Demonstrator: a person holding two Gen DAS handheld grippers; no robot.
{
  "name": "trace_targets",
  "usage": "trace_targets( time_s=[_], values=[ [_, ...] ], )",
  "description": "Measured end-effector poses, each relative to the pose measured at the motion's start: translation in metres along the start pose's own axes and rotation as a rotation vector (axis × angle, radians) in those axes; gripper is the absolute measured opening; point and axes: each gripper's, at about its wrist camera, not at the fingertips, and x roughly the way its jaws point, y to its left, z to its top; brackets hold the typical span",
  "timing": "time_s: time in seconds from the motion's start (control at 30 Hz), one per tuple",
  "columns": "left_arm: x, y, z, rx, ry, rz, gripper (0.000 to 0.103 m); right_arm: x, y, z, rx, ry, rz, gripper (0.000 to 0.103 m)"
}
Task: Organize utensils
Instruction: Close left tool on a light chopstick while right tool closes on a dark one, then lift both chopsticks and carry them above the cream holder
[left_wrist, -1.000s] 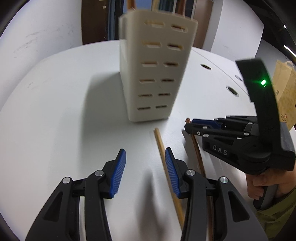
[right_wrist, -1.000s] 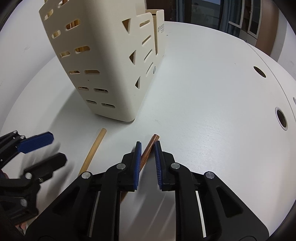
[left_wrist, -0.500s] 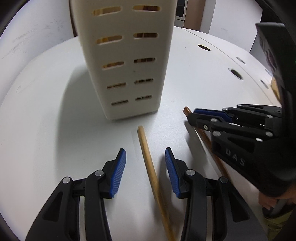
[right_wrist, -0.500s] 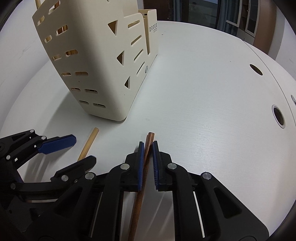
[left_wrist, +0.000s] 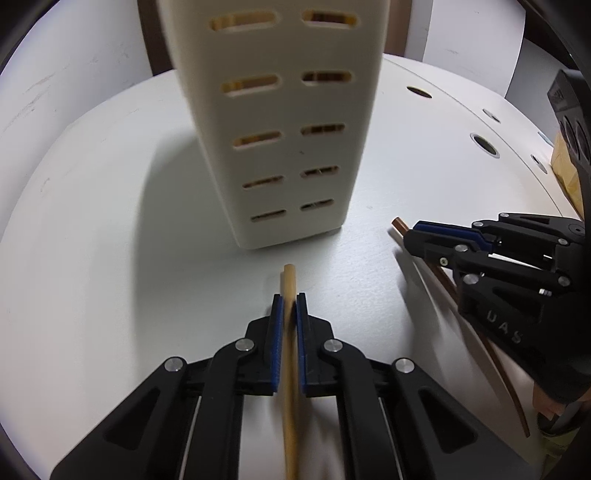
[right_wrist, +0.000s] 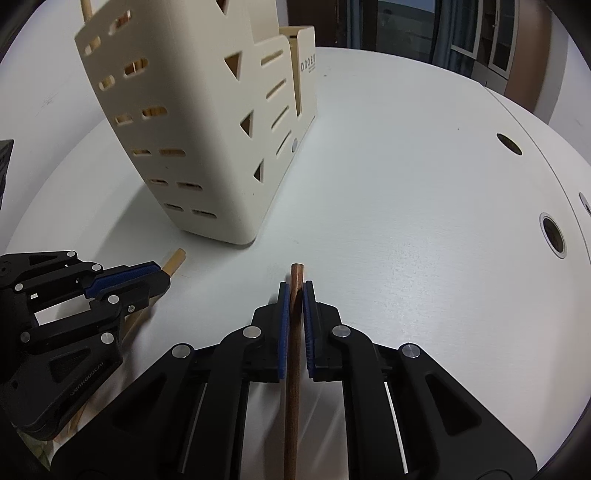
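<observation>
Both sticks are running out of frame at their near ends. The left hand-held gripper (left_wrist: 289, 314) is clamping the pale stick (left_wrist: 290, 369), the right hand-held gripper (right_wrist: 294, 299) the brown stick (right_wrist: 293, 369), each pointing far toward the cream holder (right_wrist: 207, 122) on the white worktop (right_wrist: 424, 221). "DROE" is showing; further letters are cut off.

Cream slotted holder (left_wrist: 280, 122), white table (left_wrist: 110, 258)

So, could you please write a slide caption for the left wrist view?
Left gripper shut on a light wooden chopstick before the cream utensil holder; right gripper clamps a dark chopstick.
</observation>
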Motion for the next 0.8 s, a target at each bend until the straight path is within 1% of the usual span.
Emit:
trace_targets(
  time_s=[0.1,0.2,0.37,0.47,0.63,0.8],
  values=[
    [-0.012,0.004,-0.001,-0.011,-0.028,-0.008,0.007,-0.01,0.002,0.002,-0.005,-0.029,0.007,0.007],
    [-0.03,0.007,-0.001,-0.031,-0.081,-0.023,0.007,-0.025,0.007,0.005,-0.017,-0.07,0.02,0.007],
    [-0.071,0.019,-0.004,-0.073,-0.192,-0.051,0.007,-0.049,0.015,0.007,-0.036,-0.137,0.034,0.006],
    [-0.087,0.027,-0.005,-0.103,-0.237,-0.057,0.007,-0.065,0.02,0.007,-0.047,-0.184,0.046,0.007],
    [-0.105,0.033,-0.005,-0.105,-0.293,-0.057,0.007,-0.082,0.026,0.007,-0.062,-0.235,0.069,0.006],
    [-0.122,0.026,-0.002,-0.103,-0.345,-0.057,0.006,-0.098,0.028,0.006,-0.059,-0.288,0.088,0.006]
  ],
)
